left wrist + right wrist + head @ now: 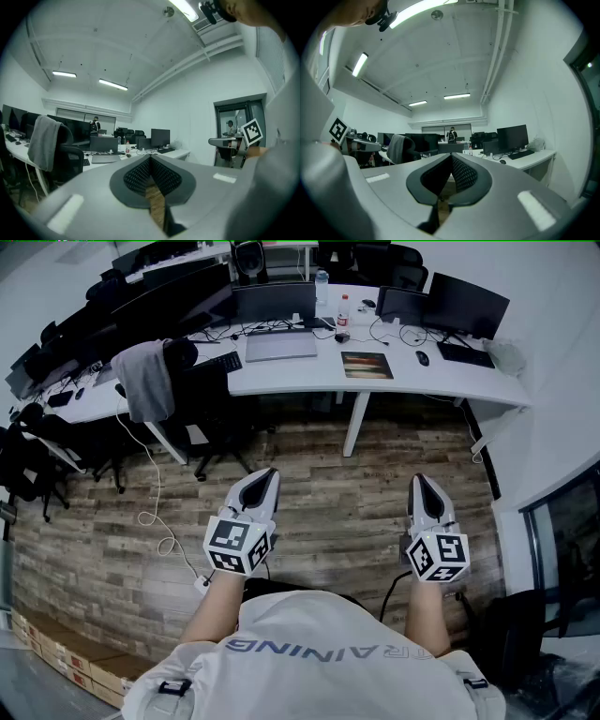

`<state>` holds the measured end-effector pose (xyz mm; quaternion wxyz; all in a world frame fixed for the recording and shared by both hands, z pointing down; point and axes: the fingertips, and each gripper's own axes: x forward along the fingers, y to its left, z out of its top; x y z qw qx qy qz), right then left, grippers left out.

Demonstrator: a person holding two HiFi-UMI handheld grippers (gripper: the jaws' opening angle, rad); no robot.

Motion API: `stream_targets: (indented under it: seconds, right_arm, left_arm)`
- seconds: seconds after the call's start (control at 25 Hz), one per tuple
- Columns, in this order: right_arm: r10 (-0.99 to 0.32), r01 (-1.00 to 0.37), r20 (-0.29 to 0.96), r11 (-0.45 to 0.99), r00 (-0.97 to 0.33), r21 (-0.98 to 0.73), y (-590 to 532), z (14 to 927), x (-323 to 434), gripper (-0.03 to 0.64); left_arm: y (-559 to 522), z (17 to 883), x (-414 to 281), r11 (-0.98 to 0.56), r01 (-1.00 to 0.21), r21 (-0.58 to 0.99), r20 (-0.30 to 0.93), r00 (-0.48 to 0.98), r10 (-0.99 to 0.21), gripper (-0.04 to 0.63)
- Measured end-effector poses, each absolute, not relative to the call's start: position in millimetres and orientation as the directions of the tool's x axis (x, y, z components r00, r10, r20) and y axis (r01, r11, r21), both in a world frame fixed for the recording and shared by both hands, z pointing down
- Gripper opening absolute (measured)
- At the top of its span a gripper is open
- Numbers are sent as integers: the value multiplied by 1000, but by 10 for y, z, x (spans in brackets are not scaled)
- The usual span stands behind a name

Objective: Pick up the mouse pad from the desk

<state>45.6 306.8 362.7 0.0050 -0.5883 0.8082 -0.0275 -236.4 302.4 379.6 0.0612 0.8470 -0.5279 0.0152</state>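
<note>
White lettered T-shirt (319, 662), left hand-held gripper (271, 472), right hand-held gripper (418, 479) — pale grey, black-and-white marker cubes (239, 547)

The person stands on the wood-plank floor (319, 512), well back from the white desk (300, 379). The left gripper (269, 474) and right gripper (419, 481) point toward it, jaws together. The mouse pad (367, 364) lies flat on the desk near a closed laptop (279, 345).

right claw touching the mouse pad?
Apart. Head view: the right claw hangs over the wood floor, and the mouse pad lies on the desk well ahead, floor showing between them.
</note>
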Motion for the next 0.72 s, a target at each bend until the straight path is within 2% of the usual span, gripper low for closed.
stream_targets:
  seconds: [0.72]
  right_arm:
    - [-945, -944, 22, 326, -328, -57, 3204, 3722, 712, 10]
  left_arm:
    - [3115, 3721, -2085, -440, -896, 63, 95, 444, -891, 0]
